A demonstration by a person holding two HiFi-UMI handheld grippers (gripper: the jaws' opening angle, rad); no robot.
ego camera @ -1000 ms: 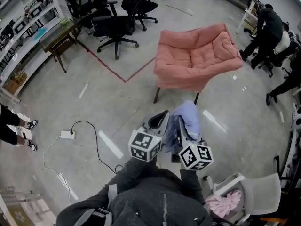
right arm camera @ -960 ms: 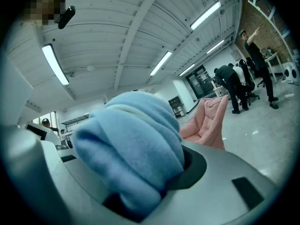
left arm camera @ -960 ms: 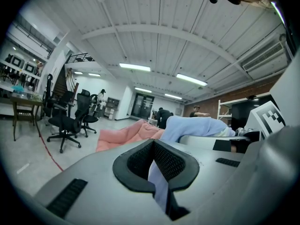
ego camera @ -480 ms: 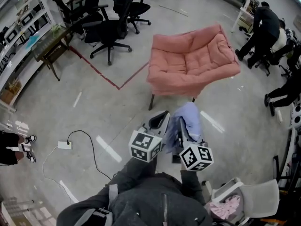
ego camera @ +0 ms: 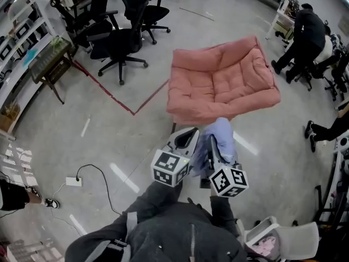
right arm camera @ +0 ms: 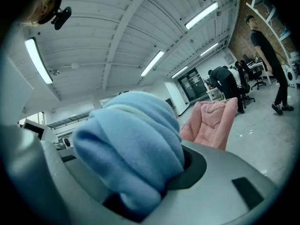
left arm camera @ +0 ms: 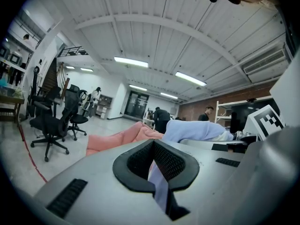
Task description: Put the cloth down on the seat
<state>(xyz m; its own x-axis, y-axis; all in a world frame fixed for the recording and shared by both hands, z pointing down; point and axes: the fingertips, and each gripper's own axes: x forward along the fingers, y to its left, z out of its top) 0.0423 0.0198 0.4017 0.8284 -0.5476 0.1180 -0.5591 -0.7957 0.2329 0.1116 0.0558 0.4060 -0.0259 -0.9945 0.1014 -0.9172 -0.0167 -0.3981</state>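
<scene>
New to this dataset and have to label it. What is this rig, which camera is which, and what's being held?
There is no robot here: a person holds a two-jaw gripper in each hand. The overhead picture comes from a camera on the person's head, looking steeply down. In it the left gripper is on the left and the right gripper on the right. Each marker cube is part of its gripper.

The other two pictures come from wide-angle cameras riding on the grippers, each looking along its own jaws.

Both grippers are closed on one light blue cloth. The right one grips a thick bundle, the left one a thin fold.

Ahead, on the grey floor, stands a pink padded armchair. Its seat is bare, so the cloth is not yet put down. Office chairs and other people are further back.
</scene>
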